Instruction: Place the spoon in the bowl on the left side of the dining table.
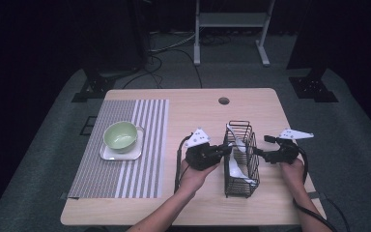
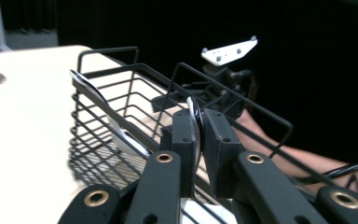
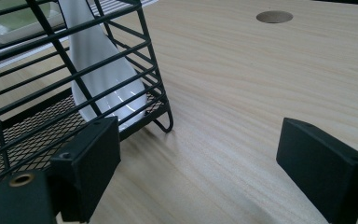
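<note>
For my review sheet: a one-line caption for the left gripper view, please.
Left gripper shut on the thin edge of a white spoon at the black wire basket, with the right gripper beyond.

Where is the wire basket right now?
In the high view, the black wire basket stands right of the table's centre, between the two claws, holding white spoons.

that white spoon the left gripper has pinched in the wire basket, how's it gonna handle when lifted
The white spoon looks glossy, probably ceramic: stiff, but slippery and chippable. The left gripper pinches only its thin edge, so it may swivel. It could catch the wire basket on the way out.
</note>
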